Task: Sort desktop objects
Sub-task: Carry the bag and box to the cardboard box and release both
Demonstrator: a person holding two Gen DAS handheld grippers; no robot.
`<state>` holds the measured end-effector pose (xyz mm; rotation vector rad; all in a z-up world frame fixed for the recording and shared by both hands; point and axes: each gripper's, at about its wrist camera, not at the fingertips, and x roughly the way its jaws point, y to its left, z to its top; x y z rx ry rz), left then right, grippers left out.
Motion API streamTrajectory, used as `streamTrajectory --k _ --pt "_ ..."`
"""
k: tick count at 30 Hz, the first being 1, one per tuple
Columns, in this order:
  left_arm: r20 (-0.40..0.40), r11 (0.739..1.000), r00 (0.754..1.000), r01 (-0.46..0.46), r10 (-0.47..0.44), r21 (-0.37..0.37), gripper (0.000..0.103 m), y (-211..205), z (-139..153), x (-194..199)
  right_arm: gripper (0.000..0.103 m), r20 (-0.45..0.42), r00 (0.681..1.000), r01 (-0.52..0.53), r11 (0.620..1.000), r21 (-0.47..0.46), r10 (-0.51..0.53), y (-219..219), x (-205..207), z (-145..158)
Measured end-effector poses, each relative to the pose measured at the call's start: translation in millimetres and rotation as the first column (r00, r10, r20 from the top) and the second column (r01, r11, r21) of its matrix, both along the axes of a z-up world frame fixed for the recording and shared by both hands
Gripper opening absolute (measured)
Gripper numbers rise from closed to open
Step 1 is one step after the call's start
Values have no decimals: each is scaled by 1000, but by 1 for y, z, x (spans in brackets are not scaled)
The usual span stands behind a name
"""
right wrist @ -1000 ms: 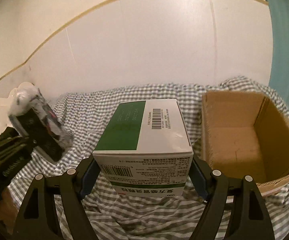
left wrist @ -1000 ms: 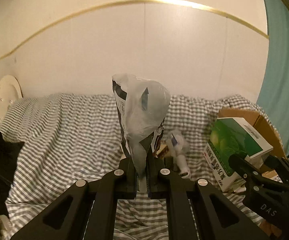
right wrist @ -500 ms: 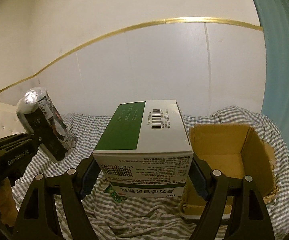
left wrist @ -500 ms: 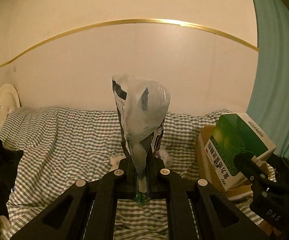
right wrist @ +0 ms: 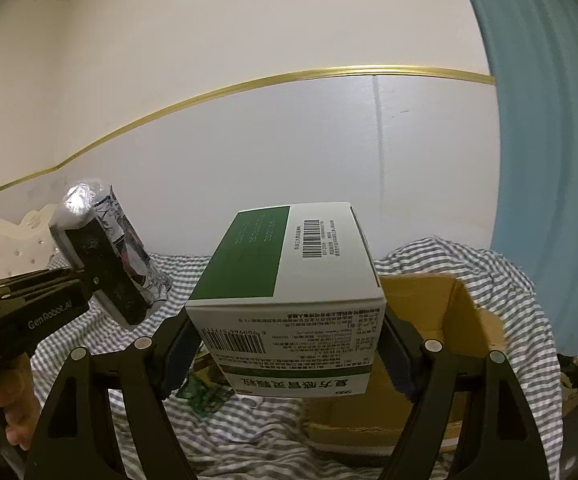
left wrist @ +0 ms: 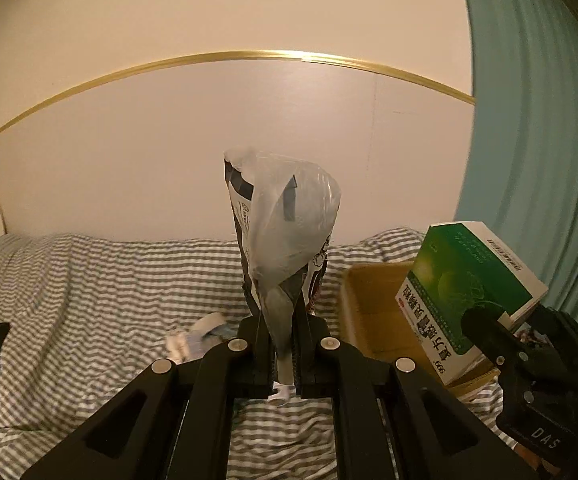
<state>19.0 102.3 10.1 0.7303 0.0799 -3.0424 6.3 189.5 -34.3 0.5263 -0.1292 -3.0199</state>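
My left gripper (left wrist: 283, 350) is shut on a silver and black foil snack bag (left wrist: 285, 232), held upright in the air above the bed. It also shows in the right wrist view (right wrist: 107, 256), at the left. My right gripper (right wrist: 289, 354) is shut on a green and white medicine box (right wrist: 289, 280), held up beside an open cardboard box (right wrist: 429, 320). In the left wrist view the medicine box (left wrist: 465, 292) is at the right, in front of the cardboard box (left wrist: 373, 308).
A grey and white striped sheet (left wrist: 109, 280) covers the bed. Small packets (left wrist: 201, 336) lie on it below the bag, and a green packet (right wrist: 205, 392) lies under the medicine box. A teal curtain (right wrist: 549, 160) hangs at the right. A white headboard (right wrist: 21, 228) is at the left.
Both grippers have risen with their loads, so more wall shows and the bed sits lower in both views. The medicine box has moved up, level with the cardboard box.
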Motion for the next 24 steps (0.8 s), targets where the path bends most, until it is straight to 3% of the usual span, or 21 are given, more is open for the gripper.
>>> streamTrajectory --k 9,24 --pt "19 996 996 83 -84 25 7 41 -16 -36 78 8 997 79 997 -15 -79 37 -1 -3" --pt "97 969 965 237 -243 63 7 108 -53 -103 78 126 974 196 980 -34 -190 102 -37 -50"
